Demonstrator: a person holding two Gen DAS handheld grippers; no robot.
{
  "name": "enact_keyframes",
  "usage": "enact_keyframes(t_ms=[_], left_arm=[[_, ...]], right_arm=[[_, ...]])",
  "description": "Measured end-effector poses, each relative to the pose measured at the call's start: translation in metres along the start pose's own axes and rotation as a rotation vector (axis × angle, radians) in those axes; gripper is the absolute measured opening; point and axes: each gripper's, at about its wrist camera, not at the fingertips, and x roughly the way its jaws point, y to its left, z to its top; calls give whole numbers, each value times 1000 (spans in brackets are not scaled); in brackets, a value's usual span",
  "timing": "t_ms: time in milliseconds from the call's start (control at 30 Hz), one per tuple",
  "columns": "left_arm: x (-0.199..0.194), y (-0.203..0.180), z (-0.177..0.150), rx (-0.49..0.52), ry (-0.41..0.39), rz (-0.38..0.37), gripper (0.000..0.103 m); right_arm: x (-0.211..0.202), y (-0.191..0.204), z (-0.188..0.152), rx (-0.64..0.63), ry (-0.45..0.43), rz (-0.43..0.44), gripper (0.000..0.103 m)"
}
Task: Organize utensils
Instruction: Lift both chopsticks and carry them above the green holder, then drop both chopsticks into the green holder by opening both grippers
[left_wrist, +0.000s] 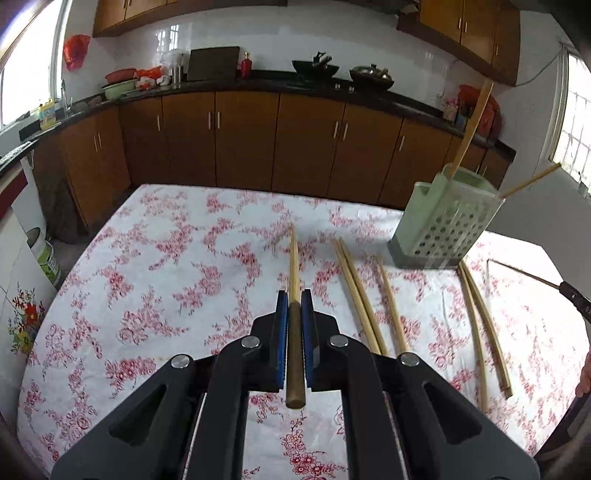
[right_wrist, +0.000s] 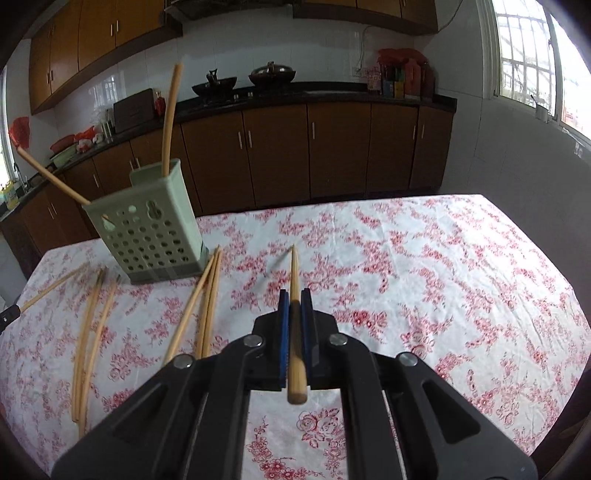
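Between the blue pads of the left gripper (left_wrist: 294, 295) sits one chopstick (left_wrist: 293, 258), clamped w/ its thick end sticking back toward the camera and the thin end pointing far over the table. The right gripper (right_wrist: 294, 295) grips another chopstick (right_wrist: 294, 269) the same way, lengthwise along the fingers. I judge this hold is chosen so each stick can be tipped thin end down into the holder. The green perforated utensil holder (right_wrist: 155, 229) stands upright toward the far side; two chopsticks (right_wrist: 170, 114) already lean out of it, one steep, one slanted to the side. Approx. five or six loose chopsticks (left_wrist: 360, 295) lie flat on the cloth near its base, some in pairs, so the job looks only partly done. Underneath is a white tablecloth w/ red flower print (right_wrist: 424, 266), a bit wrinkled. Beyond it are brown kitchen cabinets (left_wrist: 243, 140), a dark countertop w/ two woks (right_wrist: 271, 75), white tiled wall, and bright windows at both sides.
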Motion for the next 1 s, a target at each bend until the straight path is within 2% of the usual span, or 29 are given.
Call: enact_keyframes(t_ms=[300,667,867,1000], left_arm=[[-40,2,38,-55,-145,-29,8],[-51,-1,48,-60,-184,-31,7],[-82,-27,62,-1,-216,-132,7],[-107,-56,79,30,-269,-212,7]], right_arm=[[-22,-6,20,33,-89,20,7],[-31,-1,28,29,-118,45,7],[-71,10,53,17,-170,160,7],[-105,17,73,12,-237,239,7]])
